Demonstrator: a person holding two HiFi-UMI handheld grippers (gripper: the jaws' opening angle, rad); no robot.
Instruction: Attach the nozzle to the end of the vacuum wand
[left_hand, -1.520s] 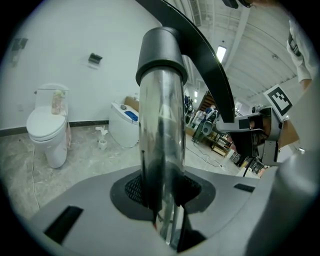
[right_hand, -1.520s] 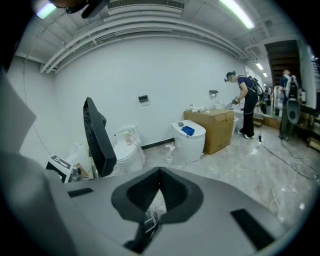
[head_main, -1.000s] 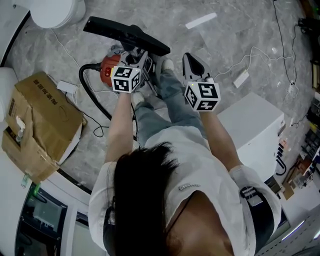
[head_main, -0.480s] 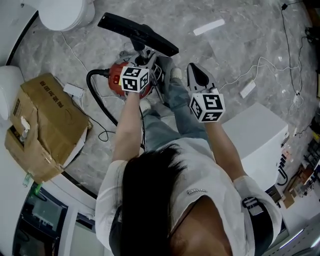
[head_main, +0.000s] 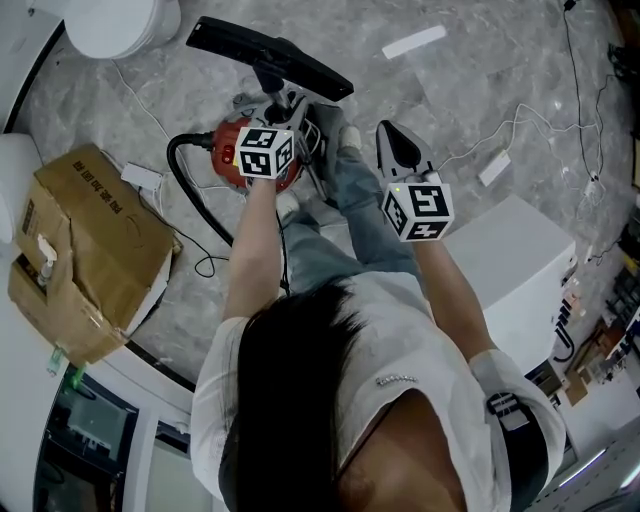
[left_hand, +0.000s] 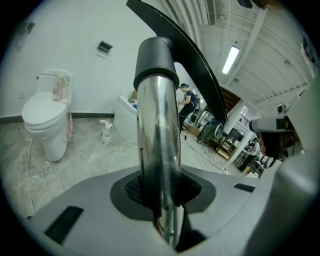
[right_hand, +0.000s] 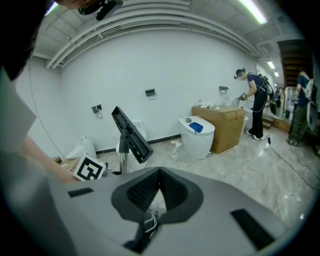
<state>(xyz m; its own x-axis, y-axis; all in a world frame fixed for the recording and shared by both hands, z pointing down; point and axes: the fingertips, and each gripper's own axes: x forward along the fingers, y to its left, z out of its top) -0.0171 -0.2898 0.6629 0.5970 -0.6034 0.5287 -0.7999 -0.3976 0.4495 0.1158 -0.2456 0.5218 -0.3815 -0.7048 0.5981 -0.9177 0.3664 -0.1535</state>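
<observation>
Left gripper has its fingers clamped narrow on the chrome wand. The black nozzle sits on its end, 12 o'clock from that gripper. Right gripper fingers are pinched together, empty.

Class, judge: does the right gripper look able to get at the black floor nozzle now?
Probably yes: the floor nozzle stands in open air ahead of the right gripper, nothing between them, though its jaws are shut.

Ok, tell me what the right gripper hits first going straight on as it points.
Probably bare floor, between the nozzle and the toilet; the right gripper, shut and empty, has nothing nearer ahead, though depth is unclear.
</observation>
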